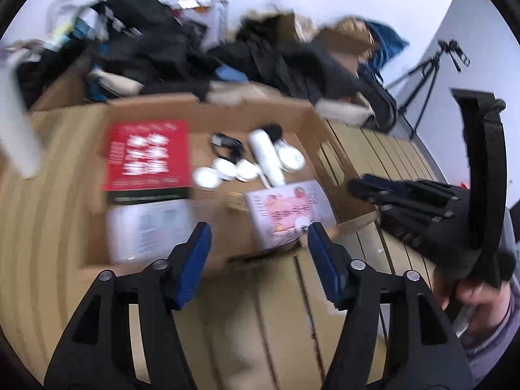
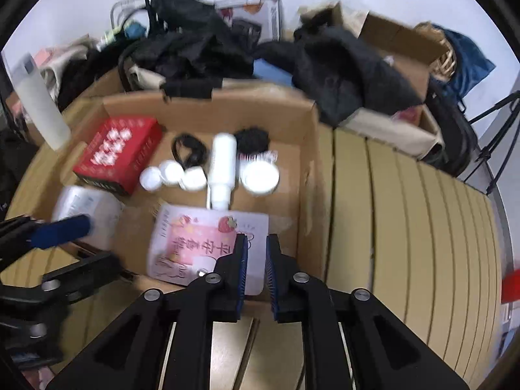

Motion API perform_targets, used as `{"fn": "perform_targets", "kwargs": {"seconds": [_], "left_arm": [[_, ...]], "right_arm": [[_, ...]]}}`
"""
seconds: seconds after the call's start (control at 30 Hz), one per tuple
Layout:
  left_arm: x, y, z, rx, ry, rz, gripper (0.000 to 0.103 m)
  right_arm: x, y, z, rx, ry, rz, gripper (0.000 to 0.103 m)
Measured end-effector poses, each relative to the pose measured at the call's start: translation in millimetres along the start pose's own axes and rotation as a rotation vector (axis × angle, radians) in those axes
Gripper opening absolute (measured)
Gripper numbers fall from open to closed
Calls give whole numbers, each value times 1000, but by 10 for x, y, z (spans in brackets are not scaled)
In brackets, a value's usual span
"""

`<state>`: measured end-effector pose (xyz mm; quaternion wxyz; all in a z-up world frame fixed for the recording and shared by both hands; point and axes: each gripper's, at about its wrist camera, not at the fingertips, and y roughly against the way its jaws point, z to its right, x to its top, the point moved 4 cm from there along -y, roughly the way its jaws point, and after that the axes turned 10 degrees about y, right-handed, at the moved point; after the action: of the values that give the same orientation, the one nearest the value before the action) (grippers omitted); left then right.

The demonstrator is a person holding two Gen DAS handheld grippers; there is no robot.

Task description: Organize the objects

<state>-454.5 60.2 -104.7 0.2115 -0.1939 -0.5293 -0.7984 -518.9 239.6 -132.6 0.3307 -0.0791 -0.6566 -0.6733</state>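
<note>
In the cardboard box [image 2: 308,162] on the slatted bench [image 2: 406,211] lie a red carton [image 2: 118,152], white bottle [image 2: 222,165], small white jars [image 2: 172,175] and a pink packet [image 2: 208,240]. The left gripper [image 1: 256,240] hovers with jaws wide; the right gripper [image 2: 256,253] has jaws narrow, holding nothing. I'd come down squarely over one item. Only the left view shows the person's hand [image 1: 471,292].

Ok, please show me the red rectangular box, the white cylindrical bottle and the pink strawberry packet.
red rectangular box [image 2: 117,152], right wrist view, top face
white cylindrical bottle [image 2: 222,162], right wrist view, body
pink strawberry packet [image 2: 201,237], right wrist view, printed front
</note>
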Motion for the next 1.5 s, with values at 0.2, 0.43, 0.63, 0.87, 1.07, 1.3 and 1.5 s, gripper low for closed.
{"fn": "perform_targets", "kwargs": {"seconds": [0.2,0.43,0.63,0.87,1.07,1.3,1.5], "left_arm": [[-374,1115,-186,66,-10,196,94],[-1243,1903,-337,166,42,257,103],[-1734,2327,-146,311,-76,274,103],[-2396,2799,8,315,-159,285,103],[-2707,2969,-47,236,-36,241,103],[-2768,3314,-55,225,5,342,103],[-2838,3380,49,172,-31,363,103]], "right_arm": [[-214,840,-37,35,-32,123,85],[-1049,1603,-413,88,-9,152,85],[-1721,1865,-771,118,-22,112,85],[-2160,2313,-1249,167,52,151,85],[-2433,2616,-1599,182,109,171,85],[-2615,2931,-1684,163,117,221,85],[-2623,2972,-1693,148,119,225,85]]}}
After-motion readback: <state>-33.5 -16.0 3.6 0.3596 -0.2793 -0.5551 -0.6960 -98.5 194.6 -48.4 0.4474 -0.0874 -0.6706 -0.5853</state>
